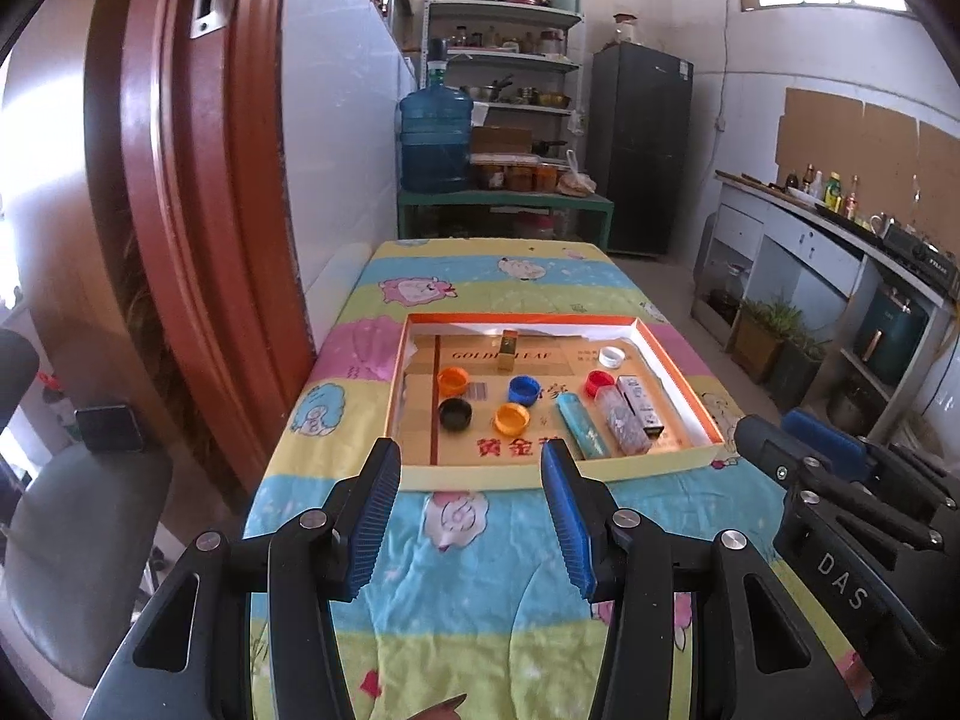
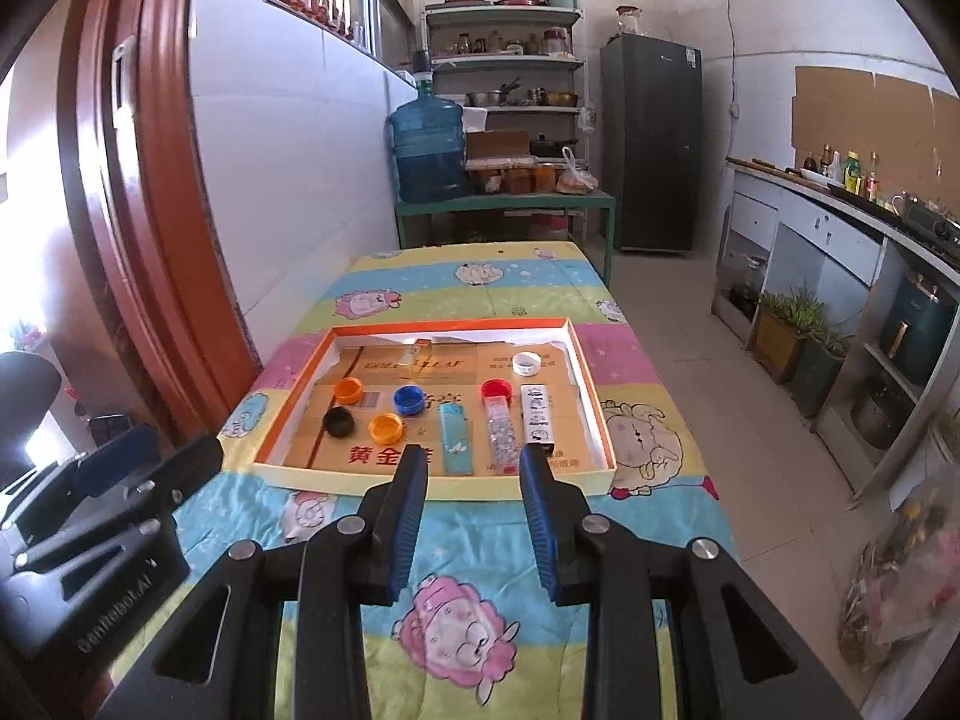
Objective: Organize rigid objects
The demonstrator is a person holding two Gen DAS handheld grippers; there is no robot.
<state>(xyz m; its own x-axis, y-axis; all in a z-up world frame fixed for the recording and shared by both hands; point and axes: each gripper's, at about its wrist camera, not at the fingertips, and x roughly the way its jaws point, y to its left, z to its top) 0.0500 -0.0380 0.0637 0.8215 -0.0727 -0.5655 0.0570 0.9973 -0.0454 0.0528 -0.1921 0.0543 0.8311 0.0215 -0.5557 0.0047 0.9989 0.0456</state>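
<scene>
A shallow cardboard tray [image 1: 684,360] [image 2: 591,396] lies on the cartoon-print table. In it lie several bottle caps: two orange [image 1: 451,381] [image 1: 512,418], a black [image 1: 455,414], a blue [image 1: 524,390], a red [image 1: 599,383] and a white [image 1: 612,356]. Three lighters lie side by side: a teal one [image 1: 582,425] [image 2: 454,437], a patterned clear one [image 1: 624,423] [image 2: 501,435] and a white one [image 1: 642,405] [image 2: 536,414]. A small gold box [image 1: 507,351] stands at the back. My left gripper [image 1: 471,462] is open and empty before the tray's near edge. My right gripper [image 2: 474,468] is open and empty, near the teal lighter.
A red-brown door frame [image 1: 198,210] stands left of the table. A grey chair [image 1: 78,534] sits at the lower left. A water jug [image 1: 435,141], shelves [image 1: 510,54] and a fridge [image 1: 639,150] stand beyond the table. A counter [image 2: 840,222] and floor plants [image 2: 786,324] line the right.
</scene>
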